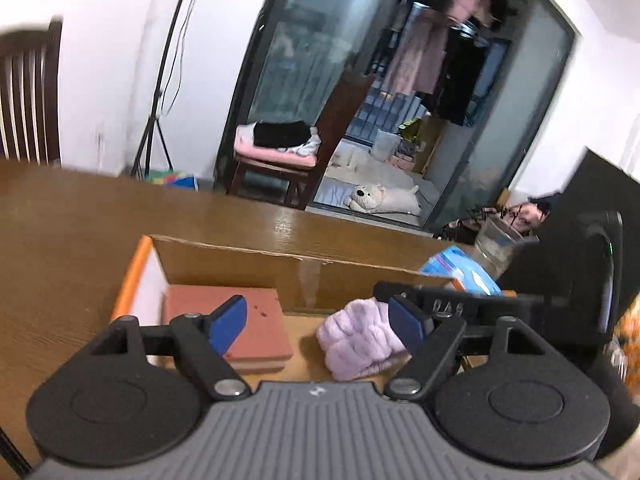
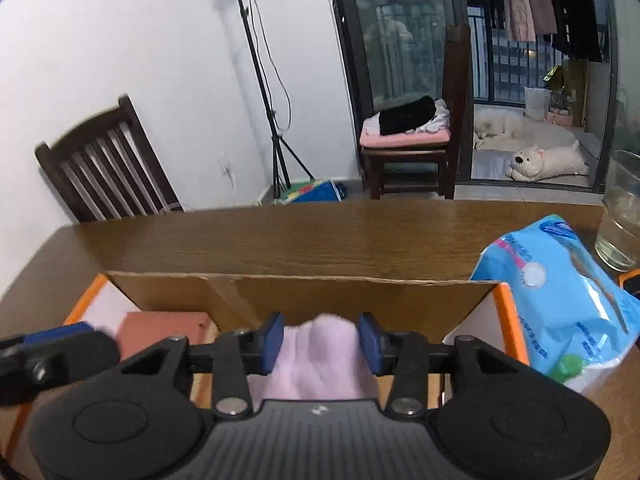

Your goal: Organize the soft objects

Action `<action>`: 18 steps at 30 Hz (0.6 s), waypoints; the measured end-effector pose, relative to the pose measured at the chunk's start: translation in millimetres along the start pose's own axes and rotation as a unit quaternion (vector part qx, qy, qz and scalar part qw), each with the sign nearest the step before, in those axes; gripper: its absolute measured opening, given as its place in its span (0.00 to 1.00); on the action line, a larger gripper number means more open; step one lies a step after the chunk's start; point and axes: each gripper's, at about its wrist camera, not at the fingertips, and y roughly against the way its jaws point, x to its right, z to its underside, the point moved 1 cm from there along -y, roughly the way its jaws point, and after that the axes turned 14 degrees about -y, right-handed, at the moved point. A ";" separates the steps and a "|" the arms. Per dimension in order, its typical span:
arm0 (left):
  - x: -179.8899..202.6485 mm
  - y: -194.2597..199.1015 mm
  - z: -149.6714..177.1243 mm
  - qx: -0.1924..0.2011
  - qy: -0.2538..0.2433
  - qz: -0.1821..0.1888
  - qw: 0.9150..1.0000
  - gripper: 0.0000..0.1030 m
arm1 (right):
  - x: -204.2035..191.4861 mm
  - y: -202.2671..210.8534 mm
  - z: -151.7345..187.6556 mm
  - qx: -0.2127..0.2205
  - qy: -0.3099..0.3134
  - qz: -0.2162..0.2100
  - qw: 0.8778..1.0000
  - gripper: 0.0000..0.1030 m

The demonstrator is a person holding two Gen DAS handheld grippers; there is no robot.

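Over cardboard box (image 2: 300, 292): left gripper (image 1: 318, 322) fingers wide, empty; right gripper (image 2: 319, 344) fingers flank pink cloth (image 2: 316, 360), grip unclear.

White wall (image 2: 140, 40), dark chair (image 2: 416, 148) w/ glass door (image 2: 400, 40) behind.

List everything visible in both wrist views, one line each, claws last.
cardboard box: one, brown with orange edges, on the table, open top
pink cloth: one, pale pink, fluffy, inside the box
red-brown block: one, flat, inside the box, left of the cloth
tissue pack: one, blue and white, on the table right of the box
glass: one, clear, at the table's right edge
table: one, brown wood
chairs: two, dark wood; one by the wall, one by the glass door with a pink cushion and clothes
plush dog: one, white, on the floor beyond the door
tripod stand: one, black, by the wall
left claw: open, over the box
right claw: pads either side of the cloth; grip unclear
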 end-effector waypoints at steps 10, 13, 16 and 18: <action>73.7 157.1 57.8 0.074 -0.130 -0.055 0.987 0.85 | -4.4 148.4 53.6 0.004 0.053 -0.097 0.994 0.54; 92.8 188.1 94.5 0.079 -0.138 -0.064 0.985 0.85 | 5.3 187.9 93.6 0.007 0.068 -0.114 0.991 0.54; 105.6 215.3 129.5 0.080 -0.115 -0.051 0.989 0.86 | 20.2 213.2 135.0 0.000 0.064 -0.125 0.990 0.56; 109.1 223.8 147.4 0.077 -0.092 -0.039 0.992 0.88 | 32.3 223.1 162.2 0.002 0.056 -0.115 0.992 0.56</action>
